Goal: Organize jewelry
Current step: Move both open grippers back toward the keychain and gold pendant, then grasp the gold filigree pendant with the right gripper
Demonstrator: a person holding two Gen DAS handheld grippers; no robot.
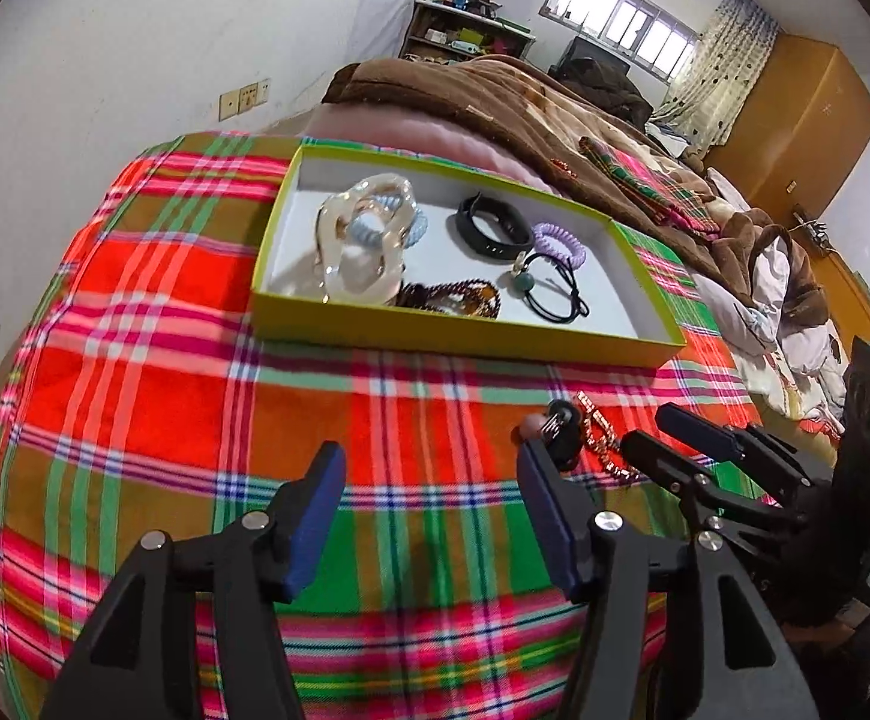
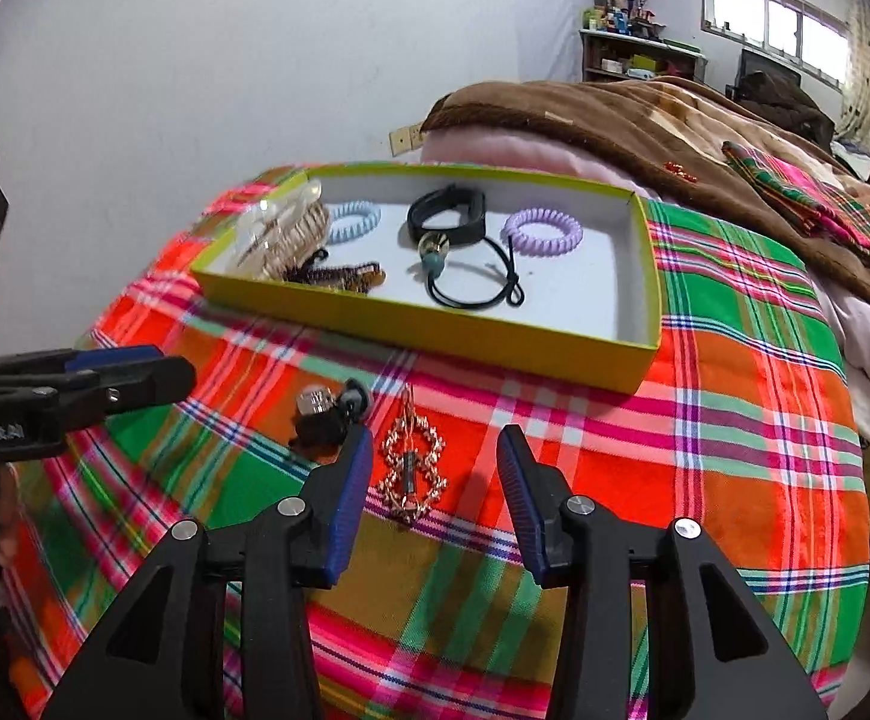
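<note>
A yellow-green tray [image 1: 465, 343] [image 2: 435, 333] sits on the plaid cloth and holds a clear hair claw [image 1: 363, 240], a blue coil tie [image 2: 354, 219], a black band [image 2: 447, 216], a purple coil tie [image 2: 543, 232], a black elastic with a bead [image 2: 477, 276] and brown beads [image 1: 453, 297]. A gold chain bracelet [image 2: 411, 468] [image 1: 606, 438] lies on the cloth in front of the tray, between my right gripper's fingers. A small black clip [image 2: 324, 420] [image 1: 558, 429] lies left of it. My right gripper [image 2: 435, 468] is open over the chain. My left gripper [image 1: 429, 480] is open and empty.
The plaid cloth [image 1: 165, 330] covers the end of a bed. A brown blanket [image 2: 645, 126] and a folded plaid cloth [image 2: 807, 192] lie behind the tray. A white wall is at the left; shelves [image 1: 465, 30] and a window stand far back.
</note>
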